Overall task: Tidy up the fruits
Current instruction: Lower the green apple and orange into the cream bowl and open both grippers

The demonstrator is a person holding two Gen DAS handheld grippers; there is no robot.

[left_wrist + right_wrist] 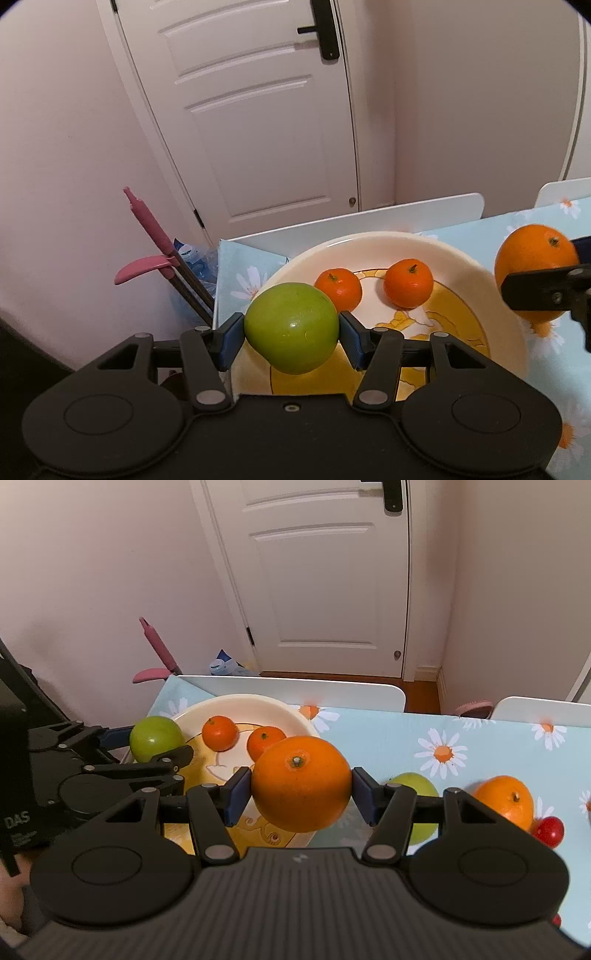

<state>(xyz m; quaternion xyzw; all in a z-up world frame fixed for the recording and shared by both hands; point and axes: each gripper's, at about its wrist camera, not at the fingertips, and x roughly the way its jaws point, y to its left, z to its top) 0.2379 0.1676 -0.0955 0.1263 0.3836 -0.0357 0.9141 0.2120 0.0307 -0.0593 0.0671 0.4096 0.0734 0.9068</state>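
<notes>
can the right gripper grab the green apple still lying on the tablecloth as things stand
Probably not yet: the right gripper is already shut on a large orange, so its jaws are full. The green apple lies just behind its right finger, otherwise unblocked; it would need to drop the orange in the plate first.

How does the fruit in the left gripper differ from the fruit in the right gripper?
The left gripper holds a green apple; the right gripper holds a large orange. The apple is smooth and glossy, the orange dimpled with a stem button on top. Both are clamped at their sides and held over the plate.
</notes>
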